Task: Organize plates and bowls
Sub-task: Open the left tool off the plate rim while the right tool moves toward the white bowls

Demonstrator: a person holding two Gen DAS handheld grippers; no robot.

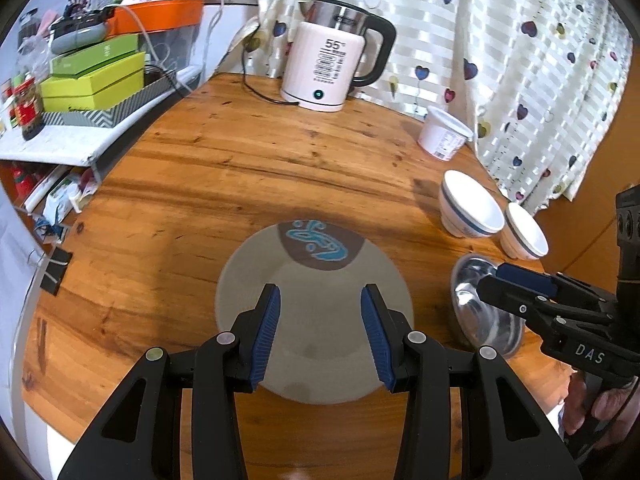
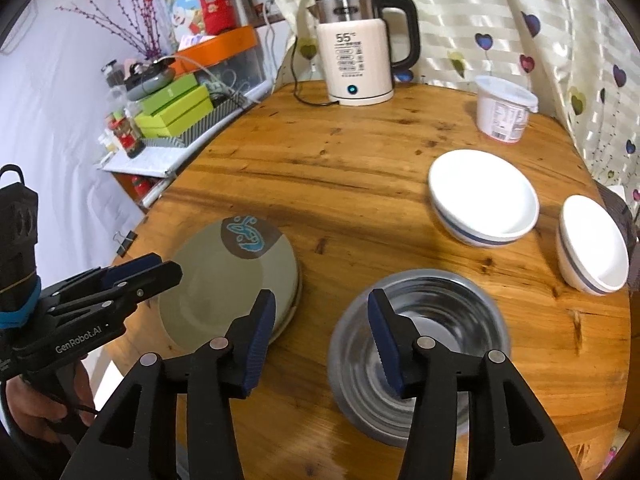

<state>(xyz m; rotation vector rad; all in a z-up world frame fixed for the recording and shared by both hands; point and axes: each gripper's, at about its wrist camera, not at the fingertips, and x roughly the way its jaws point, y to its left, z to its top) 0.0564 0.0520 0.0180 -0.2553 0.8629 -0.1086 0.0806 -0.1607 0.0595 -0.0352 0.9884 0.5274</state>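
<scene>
Round wooden table (image 2: 340,168) beside heart-print curtain (image 2: 520,20)

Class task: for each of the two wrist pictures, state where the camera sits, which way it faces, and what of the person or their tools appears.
Left wrist: rides the open left gripper, looking down over the grey round plate; the right gripper enters at right.
Right wrist: rides the open right gripper, above the steel bowl; the left gripper and a hand show at left.
Shared: round wooden table, white electric kettle, two white blue-banded bowls.
</scene>
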